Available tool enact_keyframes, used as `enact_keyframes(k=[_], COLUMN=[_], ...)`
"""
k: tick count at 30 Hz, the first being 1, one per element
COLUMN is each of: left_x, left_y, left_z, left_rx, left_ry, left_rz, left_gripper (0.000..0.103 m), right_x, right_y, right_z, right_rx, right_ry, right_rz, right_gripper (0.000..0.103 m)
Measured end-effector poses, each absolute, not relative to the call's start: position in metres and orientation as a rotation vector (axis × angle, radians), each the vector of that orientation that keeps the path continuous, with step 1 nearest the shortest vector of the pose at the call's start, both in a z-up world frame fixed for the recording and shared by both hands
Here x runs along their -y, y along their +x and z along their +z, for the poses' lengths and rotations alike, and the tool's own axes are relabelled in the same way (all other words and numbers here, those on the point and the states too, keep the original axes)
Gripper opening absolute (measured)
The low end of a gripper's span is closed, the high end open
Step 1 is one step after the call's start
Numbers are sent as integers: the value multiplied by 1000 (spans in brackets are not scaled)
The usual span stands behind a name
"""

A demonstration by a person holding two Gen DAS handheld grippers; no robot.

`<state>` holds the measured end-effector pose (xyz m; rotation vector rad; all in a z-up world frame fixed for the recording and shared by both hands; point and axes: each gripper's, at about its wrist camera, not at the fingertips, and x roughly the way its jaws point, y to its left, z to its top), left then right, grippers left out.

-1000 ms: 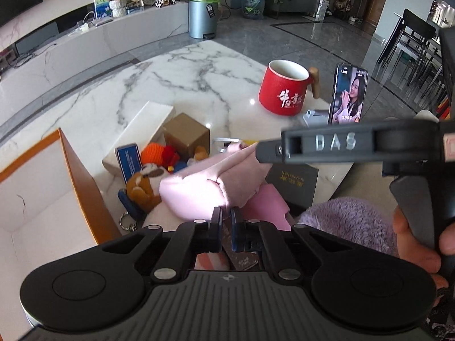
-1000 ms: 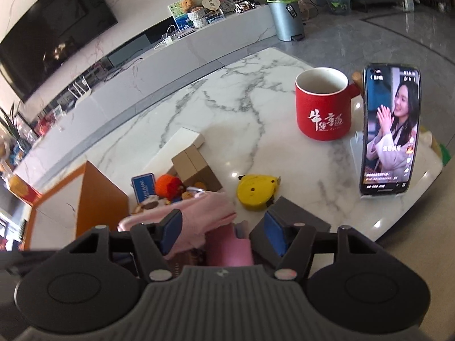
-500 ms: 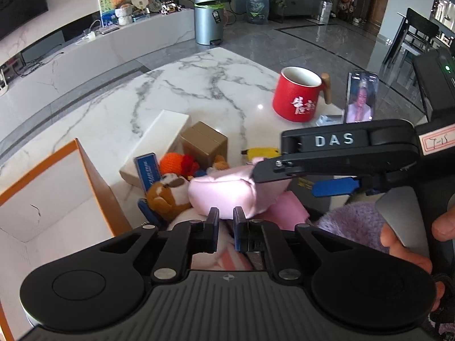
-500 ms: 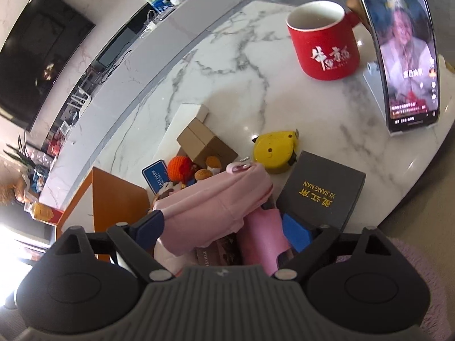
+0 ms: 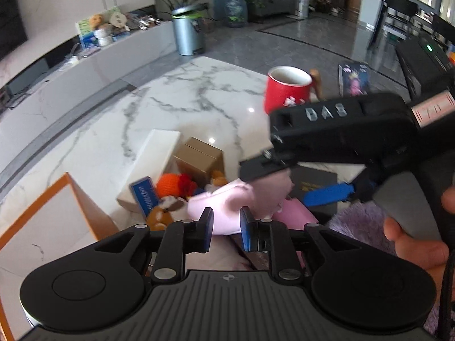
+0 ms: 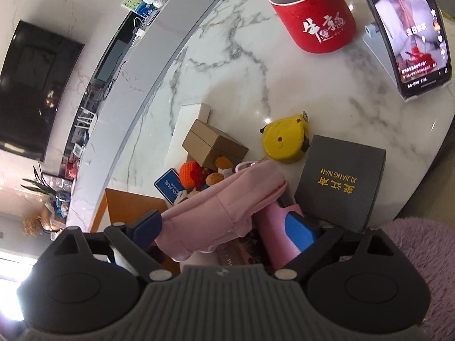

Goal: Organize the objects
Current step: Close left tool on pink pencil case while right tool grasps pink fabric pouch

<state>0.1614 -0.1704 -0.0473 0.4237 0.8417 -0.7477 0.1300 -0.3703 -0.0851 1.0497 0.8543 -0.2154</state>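
Sitting in the middle of the pile, the soft pink pouch [image 6: 224, 207] lies at the near edge of the marble table [image 6: 244, 65]. The right gripper [image 6: 227, 227] has its fingers wide apart, one on each side of the pouch, but they do not squeeze it. The left gripper [image 5: 226, 227] hovers just above the pouch with its fingers a little apart and nothing between them.

Just beside the pouch are a black box [image 6: 341, 182], a yellow tape measure [image 6: 284, 142], a brown box [image 6: 213, 147], a white box [image 6: 187, 125], a blue card [image 6: 169, 189] and some small plush toys [image 6: 199, 174], all crowded together. An orange box [image 5: 48, 227] stands open on the left, and nothing can be seen inside it. A red mug [image 6: 312, 17] and a phone [image 6: 412, 28] stand farther off.

I think the tidying has hardly begun. Almost everything is still in a heap on the table. Grabbing the pouch looks like the next job, and the rest must follow.
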Motion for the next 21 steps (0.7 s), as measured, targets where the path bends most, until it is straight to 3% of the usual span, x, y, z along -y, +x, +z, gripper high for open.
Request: enact_keyframes(k=[8, 14, 21], left_x=[178, 177, 177], left_y=[157, 157, 156], left_z=[-59, -55, -52], left_rx=[-879, -879, -901], left_ry=[421, 432, 398], left_rz=[-788, -772, -786], left_gripper=[24, 24, 24], right_x=[378, 380, 373], right_y=[126, 137, 137], right_z=[-91, -105, -83], right_rx=[-849, -874, -862], right_ry=[1091, 1163, 965], right_rz=[-241, -191, -148], right_gripper=[92, 76, 59])
